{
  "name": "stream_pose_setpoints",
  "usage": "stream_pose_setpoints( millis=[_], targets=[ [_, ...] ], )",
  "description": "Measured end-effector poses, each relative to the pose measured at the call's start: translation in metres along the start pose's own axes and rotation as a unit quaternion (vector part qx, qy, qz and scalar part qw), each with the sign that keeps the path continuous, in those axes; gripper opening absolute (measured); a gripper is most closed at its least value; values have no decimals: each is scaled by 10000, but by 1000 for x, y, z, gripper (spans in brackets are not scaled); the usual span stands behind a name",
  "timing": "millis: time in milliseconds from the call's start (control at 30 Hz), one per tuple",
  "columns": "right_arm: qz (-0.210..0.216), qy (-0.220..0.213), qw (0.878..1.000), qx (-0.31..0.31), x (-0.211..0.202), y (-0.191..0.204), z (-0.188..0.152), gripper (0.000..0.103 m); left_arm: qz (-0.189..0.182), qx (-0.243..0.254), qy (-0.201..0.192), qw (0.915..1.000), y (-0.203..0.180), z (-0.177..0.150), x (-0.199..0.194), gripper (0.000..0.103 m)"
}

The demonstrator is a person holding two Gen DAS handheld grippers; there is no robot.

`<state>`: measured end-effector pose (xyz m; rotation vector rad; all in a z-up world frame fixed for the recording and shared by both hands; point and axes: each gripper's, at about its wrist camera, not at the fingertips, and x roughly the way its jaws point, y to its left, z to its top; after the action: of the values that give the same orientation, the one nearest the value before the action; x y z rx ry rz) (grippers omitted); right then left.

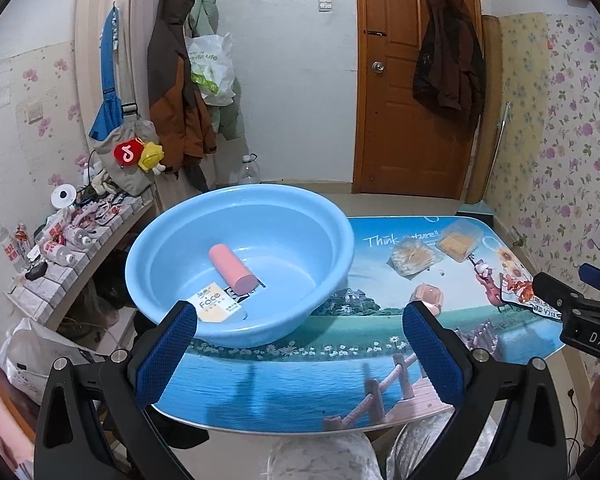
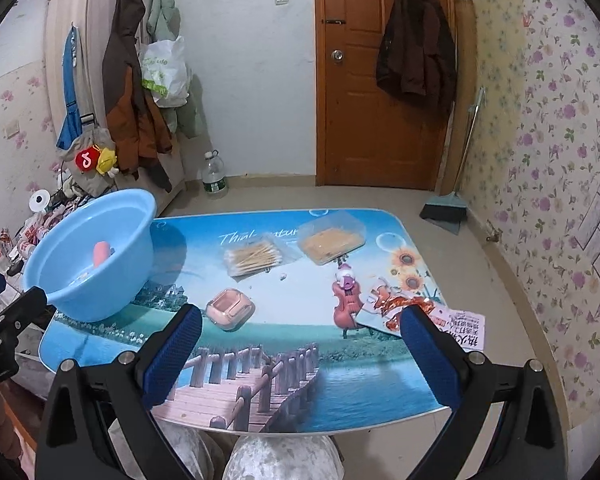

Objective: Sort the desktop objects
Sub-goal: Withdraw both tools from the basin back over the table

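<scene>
A light blue basin (image 1: 180, 240) (image 2: 112, 264) stands on the left end of the picture-printed table (image 2: 284, 368). Inside it lie a pink cylinder (image 1: 232, 270) (image 2: 101, 253) and a white "Face" packet (image 1: 216, 302). On the table lie a bag of cotton swabs (image 2: 254, 262) (image 1: 414, 258), a clear box of toothpicks (image 2: 332, 242) (image 1: 460, 240), a small pink case (image 2: 230, 308) (image 1: 430, 296) and a red-and-white leaflet (image 2: 432, 316). My left gripper (image 1: 300, 328) hangs open in front of the basin. My right gripper (image 2: 300, 332) is open above the table's near edge, empty.
A low tiled shelf (image 1: 72, 264) crowded with small bottles runs along the left wall. Coats and bags hang behind it. A wooden door (image 2: 364, 80) faces me, a dustpan (image 2: 446, 210) leans at the right, and a water bottle (image 2: 214, 178) stands on the floor.
</scene>
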<state>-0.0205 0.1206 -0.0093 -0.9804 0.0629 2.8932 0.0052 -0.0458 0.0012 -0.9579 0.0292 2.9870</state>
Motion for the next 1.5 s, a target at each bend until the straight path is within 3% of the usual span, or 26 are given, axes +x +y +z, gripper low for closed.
stream_pose_setpoints(
  millis=[467, 667, 767, 1500],
  targets=[
    [-42, -9, 9998, 216, 1, -31, -4, 100, -35, 152, -6, 9999, -21, 1, 1, 103],
    [-273, -113, 9993, 218, -4, -53, -11, 100, -189, 144, -89, 9997, -30, -2, -2, 103],
    [-320, 72, 9988, 367, 5, -65, -17, 100, -210, 208, 84, 9995, -38, -3, 8, 103],
    [-152, 192, 9984, 504, 35, -79, -20, 100, -442, 654, 343, 9963, -77, -5, 38, 103]
  ],
)
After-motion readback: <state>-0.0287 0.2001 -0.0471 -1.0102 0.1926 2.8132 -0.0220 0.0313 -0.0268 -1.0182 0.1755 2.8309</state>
